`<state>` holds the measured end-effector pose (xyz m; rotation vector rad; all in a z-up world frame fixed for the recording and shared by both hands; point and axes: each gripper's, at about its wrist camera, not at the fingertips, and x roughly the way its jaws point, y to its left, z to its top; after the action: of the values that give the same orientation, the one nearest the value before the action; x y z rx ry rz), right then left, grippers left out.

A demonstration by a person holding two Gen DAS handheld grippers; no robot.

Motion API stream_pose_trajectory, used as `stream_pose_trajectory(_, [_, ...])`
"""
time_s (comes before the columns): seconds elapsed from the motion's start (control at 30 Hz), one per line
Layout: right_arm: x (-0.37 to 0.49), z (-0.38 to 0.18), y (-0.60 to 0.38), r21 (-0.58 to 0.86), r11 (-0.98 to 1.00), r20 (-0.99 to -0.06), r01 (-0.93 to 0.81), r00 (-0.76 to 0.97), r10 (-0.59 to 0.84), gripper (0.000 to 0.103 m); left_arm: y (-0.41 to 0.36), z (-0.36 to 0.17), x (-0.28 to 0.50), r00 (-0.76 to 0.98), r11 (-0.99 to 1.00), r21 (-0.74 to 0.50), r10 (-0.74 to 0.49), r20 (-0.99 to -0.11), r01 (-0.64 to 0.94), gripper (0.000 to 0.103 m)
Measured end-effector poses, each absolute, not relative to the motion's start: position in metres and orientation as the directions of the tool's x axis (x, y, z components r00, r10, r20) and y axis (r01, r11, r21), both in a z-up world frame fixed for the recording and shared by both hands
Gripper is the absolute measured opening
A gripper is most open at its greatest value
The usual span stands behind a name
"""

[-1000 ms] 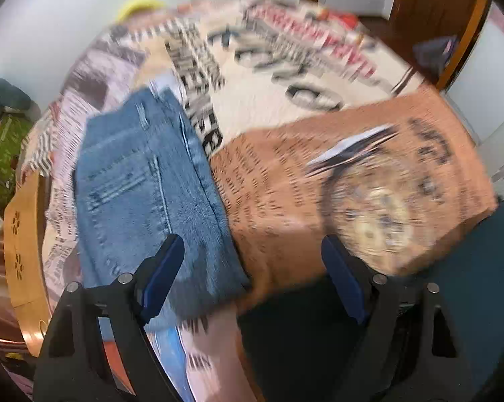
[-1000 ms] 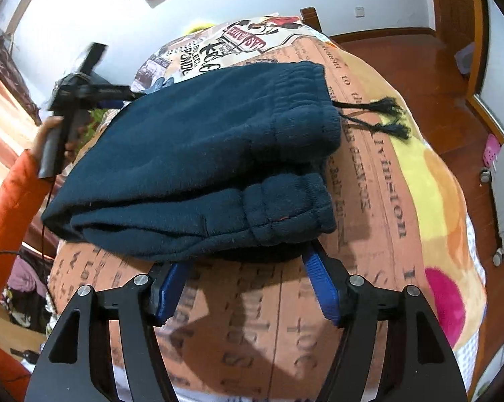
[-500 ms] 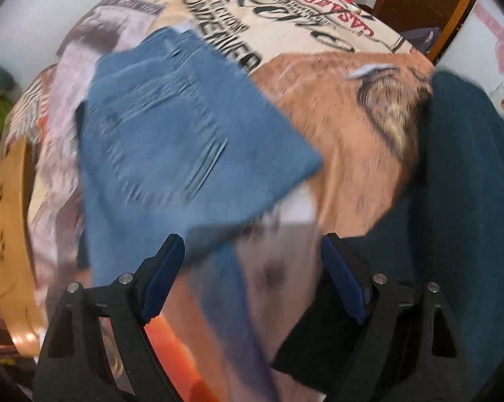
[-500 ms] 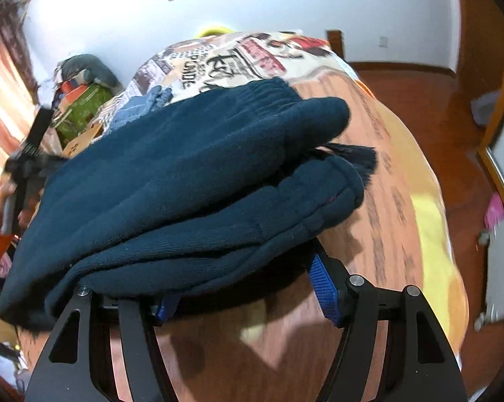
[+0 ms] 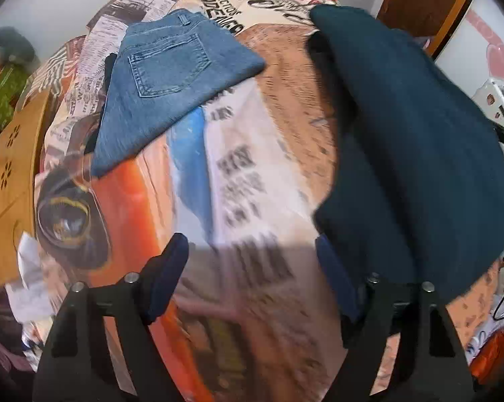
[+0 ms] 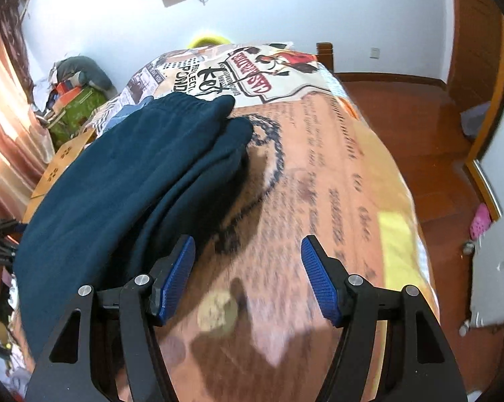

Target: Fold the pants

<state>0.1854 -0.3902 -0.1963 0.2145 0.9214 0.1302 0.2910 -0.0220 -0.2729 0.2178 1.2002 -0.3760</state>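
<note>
Blurring hides bedspread [image 5: 238, 201] print; both grippers [image 5: 252, 281] [image 6: 248, 274] apart, w/ nothing between; sweatpants [image 6: 118, 181] cut off.

The left wrist camera is looking steeply down, close over the printed bedspread [image 5: 238, 174], past its own blue pads [image 5: 166, 276]. The right wrist camera is tilting less steeply, taking in the far white wall [image 6: 285, 10] and wooden floor [image 6: 416, 124]. Both views are sharing the folded dark teal pants [image 5: 412, 127] [image 6: 124, 174], the folded jeans [image 5: 171, 77] and the bedspread's lettered far end.
</note>
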Motion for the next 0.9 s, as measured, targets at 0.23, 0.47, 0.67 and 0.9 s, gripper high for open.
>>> stream_pose_trajectory(0.23, [0.152, -0.164, -0.365, 0.244, 0.962, -0.733, -0.119, 0.627, 0.263, 0.064, -0.022, -0.23, 0.271, 0.435, 0.94, 0.033, -0.126, -0.891, 0.34, 0.076])
stream_pose_trajectory(0.47, [0.152, -0.171, -0.31, 0.276, 0.931, -0.711, -0.24, 0.6, 0.366, 0.064, -0.042, -0.227, 0.279, 0.442, 0.917, -0.01, -0.202, -0.874, 0.399, 0.077])
stream_pose_trajectory(0.67, [0.161, -0.202, -0.314, 0.324, 0.928, -0.73, -0.187, 0.574, 0.37, 0.063, -0.015, -0.266, 0.287, 0.398, 0.953, 0.007, -0.12, -0.91, 0.303, 0.072])
stream_pose_trajectory(0.9, [0.154, -0.181, -0.349, 0.261, 0.961, -0.715, -0.094, 0.65, 0.258, 0.055, 0.015, -0.236, 0.306, 0.437, 0.969, -0.057, -0.16, -0.885, 0.24, 0.065])
